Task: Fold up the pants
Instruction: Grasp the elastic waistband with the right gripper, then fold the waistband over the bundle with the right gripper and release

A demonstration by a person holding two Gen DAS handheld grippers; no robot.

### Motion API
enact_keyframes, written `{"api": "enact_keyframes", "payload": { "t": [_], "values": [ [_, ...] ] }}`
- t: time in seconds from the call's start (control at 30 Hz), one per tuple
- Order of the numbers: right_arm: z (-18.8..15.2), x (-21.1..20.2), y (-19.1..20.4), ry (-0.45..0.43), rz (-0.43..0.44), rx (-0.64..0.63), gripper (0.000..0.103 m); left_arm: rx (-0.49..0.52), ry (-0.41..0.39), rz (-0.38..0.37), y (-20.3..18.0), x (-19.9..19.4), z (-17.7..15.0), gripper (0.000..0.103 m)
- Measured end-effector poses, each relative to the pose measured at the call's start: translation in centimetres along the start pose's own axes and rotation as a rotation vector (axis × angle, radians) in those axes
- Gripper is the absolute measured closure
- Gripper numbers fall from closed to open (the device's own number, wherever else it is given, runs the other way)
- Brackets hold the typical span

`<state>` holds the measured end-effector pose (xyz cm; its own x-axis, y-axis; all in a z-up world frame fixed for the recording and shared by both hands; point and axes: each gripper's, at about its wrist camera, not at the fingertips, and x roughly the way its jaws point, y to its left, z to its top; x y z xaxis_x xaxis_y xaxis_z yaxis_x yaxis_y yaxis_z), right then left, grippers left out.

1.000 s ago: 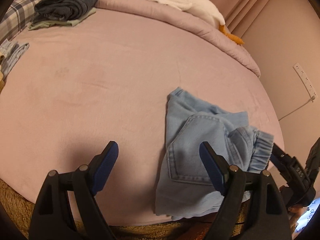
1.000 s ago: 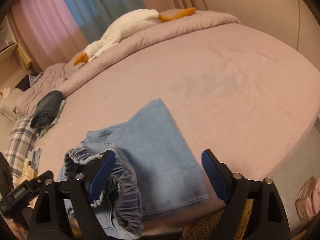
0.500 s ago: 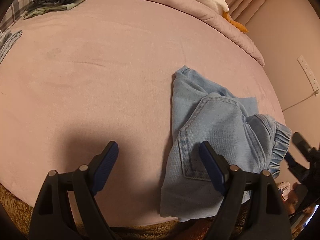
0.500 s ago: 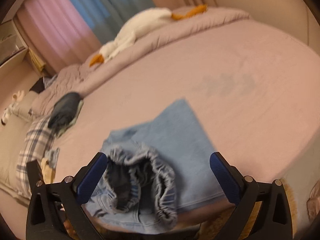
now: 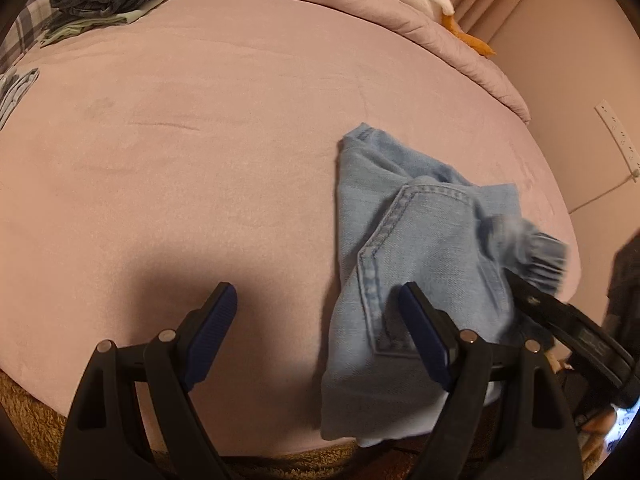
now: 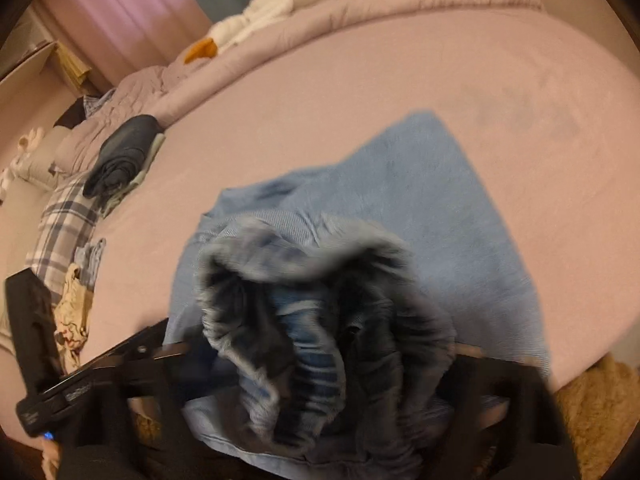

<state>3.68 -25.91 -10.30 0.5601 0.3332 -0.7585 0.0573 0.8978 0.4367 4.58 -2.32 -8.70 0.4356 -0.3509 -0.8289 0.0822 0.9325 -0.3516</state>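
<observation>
My right gripper point(image 6: 320, 360) has its jaws closing around the bunched elastic waistband point(image 6: 304, 304) of the pants point(image 5: 416, 264); the gathered cloth is between them, but motion blur hides the pads, so I cannot tell whether they grip it. My left gripper point(image 5: 316, 332) hangs with jaws wide apart and empty, one jaw over bare sheet, the other above the back pocket point(image 5: 404, 280).

The pants lie half folded at the near edge of the bed point(image 5: 200, 160), toward its right corner, their lower hem drooping over that edge.

The risks, as I judge them: the thick ruffle may let the jaws catch only the top layer, so a lift would peel the fold open. A pull toward me could drag the whole bundle off the edge. My idle left jaw sits close enough to snag the pocket seam if I swing across.
</observation>
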Motion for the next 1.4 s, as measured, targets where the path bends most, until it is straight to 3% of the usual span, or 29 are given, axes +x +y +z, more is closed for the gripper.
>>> {"api": "enact_keyframes", "payload": {
  "t": [0.07,0.13,0.23,0.33,0.47,0.6,0.77,0.83,0.9,0.97,1.07,1.13,1.27,1.4],
  "values": [
    [0.5,-1.3,-0.1,-0.033,0.004,-0.015,0.057,0.008,-0.010,-0.021,-0.3,-0.6,0.2,0.020],
    [1.4,-3.9,-0.2,-0.112,0.058,-0.037,0.058,0.019,-0.039,-0.045,-0.8,-1.3,0.3,0.020],
    [2.7,-6.3,-1.1,-0.180,0.072,-0.043,0.058,0.029,-0.044,-0.100,-1.5,-1.3,0.6,0.020],
    [3.3,-5.2,-3.2,-0.135,0.074,-0.026,0.058,0.025,-0.009,-0.128,-2.0,-0.1,0.6,0.020],
    [2.1,-0.5,-6.4,-0.020,0.070,0.054,0.058,0.033,0.059,-0.175,-2.5,1.8,0.0,0.020],
    [2.1,-1.0,-7.0,-0.036,0.116,0.089,0.058,0.028,0.105,-0.204,-2.9,2.8,-0.3,0.020],
    [2.9,-4.1,-4.6,-0.156,0.066,-0.029,0.058,0.077,0.118,-0.200,-3.7,2.7,-0.8,0.020],
    [3.4,-3.0,-5.3,-0.135,0.048,-0.014,0.058,0.113,0.120,-0.164,-4.3,3.2,-1.2,0.020],
    [3.4,-0.8,-6.7,-0.059,0.002,0.040,0.044,0.158,0.104,-0.129,-5.0,3.4,-1.6,0.019],
    [3.0,-1.0,-7.6,-0.068,0.025,0.078,0.041,0.186,0.096,-0.104,-5.4,3.5,-1.9,0.019],
    [3.4,-3.4,-7.1,-0.103,-0.109,0.069,0.024,0.162,0.104,-0.117,-5.3,3.7,-1.7,0.018],
    [3.4,-5.2,-6.2,-0.162,-0.129,0.039,0.024,0.165,0.105,-0.109,-5.4,3.8,-1.8,0.018],
    [3.5,-6.9,-4.9,-0.210,-0.066,-0.014,0.024,0.169,0.094,-0.094,-5.6,3.9,-1.8,0.018],
    [3.7,-3.3,-6.5,-0.098,-0.164,0.005,0.024,0.174,0.095,-0.092,-5.4,3.8,-1.9,0.017]
  ]
}}
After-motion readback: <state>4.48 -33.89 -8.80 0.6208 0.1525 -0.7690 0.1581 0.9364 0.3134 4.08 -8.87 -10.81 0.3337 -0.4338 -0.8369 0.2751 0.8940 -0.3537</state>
